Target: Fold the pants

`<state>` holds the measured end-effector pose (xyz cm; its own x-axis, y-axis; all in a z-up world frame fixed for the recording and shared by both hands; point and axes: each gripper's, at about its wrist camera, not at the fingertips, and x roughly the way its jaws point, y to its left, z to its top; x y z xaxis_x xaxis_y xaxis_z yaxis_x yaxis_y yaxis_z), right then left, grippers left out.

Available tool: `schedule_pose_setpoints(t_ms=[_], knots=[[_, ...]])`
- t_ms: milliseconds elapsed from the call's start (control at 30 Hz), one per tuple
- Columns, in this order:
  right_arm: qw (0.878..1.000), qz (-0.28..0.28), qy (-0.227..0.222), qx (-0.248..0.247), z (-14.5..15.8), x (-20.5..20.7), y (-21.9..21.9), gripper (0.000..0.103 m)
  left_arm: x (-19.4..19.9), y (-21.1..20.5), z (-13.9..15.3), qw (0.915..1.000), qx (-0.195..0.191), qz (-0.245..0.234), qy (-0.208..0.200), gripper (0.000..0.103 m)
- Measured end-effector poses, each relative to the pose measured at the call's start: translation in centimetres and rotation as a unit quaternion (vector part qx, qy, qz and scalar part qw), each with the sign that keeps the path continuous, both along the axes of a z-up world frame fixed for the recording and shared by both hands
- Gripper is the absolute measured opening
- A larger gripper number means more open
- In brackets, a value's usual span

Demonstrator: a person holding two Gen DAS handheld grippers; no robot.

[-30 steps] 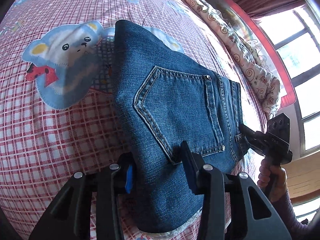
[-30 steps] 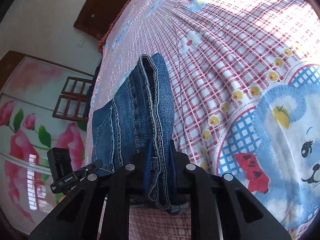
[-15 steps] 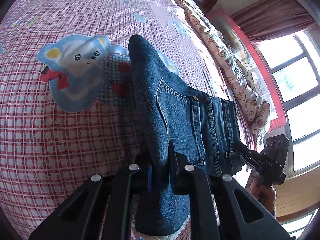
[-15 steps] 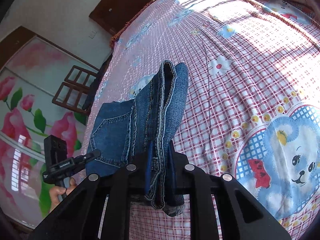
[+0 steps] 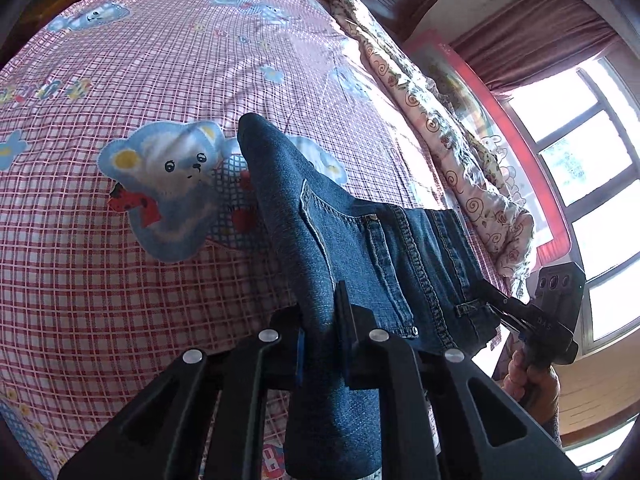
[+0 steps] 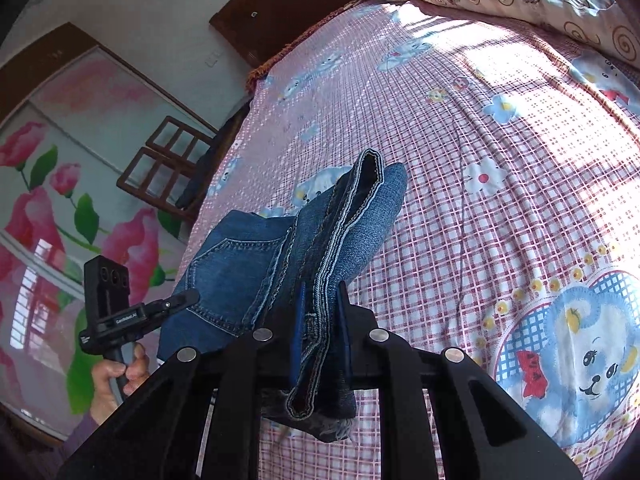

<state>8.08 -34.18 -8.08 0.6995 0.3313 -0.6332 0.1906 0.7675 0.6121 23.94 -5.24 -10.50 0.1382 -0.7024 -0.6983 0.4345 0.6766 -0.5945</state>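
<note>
Since the earlier frame both grippers have lifted the jeans (image 5: 352, 240) off the bed (image 5: 120, 300), so the near end now hangs clear. The left gripper (image 5: 320, 332) is clenched on the folded near edge; the right gripper (image 6: 320, 320) grips the waistband end. The jeans' long axis runs away from both sets of fingers, far end low by the bear print (image 5: 168, 184). Likely next: carrying the near end forward over it.

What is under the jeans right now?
Under the jeans, pinched by left gripper and right gripper, lies the checked bedsheet; its bear print is partly covered.
</note>
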Motion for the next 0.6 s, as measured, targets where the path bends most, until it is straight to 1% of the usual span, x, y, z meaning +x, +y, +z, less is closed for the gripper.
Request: schedule_pose_setpoints(t_ms=[200,333,467,600], knots=[[1.0,0.014,-0.015,-0.008,1.0,2.1,0.6,0.014,1.1,1.6,1.4,0.9998,0.0,0.012,-0.015,0.012],[1.0,0.017,-0.02,-0.016,1.0,4.3,0.6,0.014,3.0,2.2,2.0,0.9994,-0.005,0.024,-0.026,0.012],[0.999,0.014,-0.018,-0.028,0.3,6.7,0.1,0.014,5.3,1.4,1.8,0.9986,-0.001,0.03,-0.043,0.012],[1.0,0.01,-0.002,-0.023,-1.8,8.7,-0.7,0.014,7.0,0.4,0.2,0.9983,0.004,0.038,-0.044,0.012]])
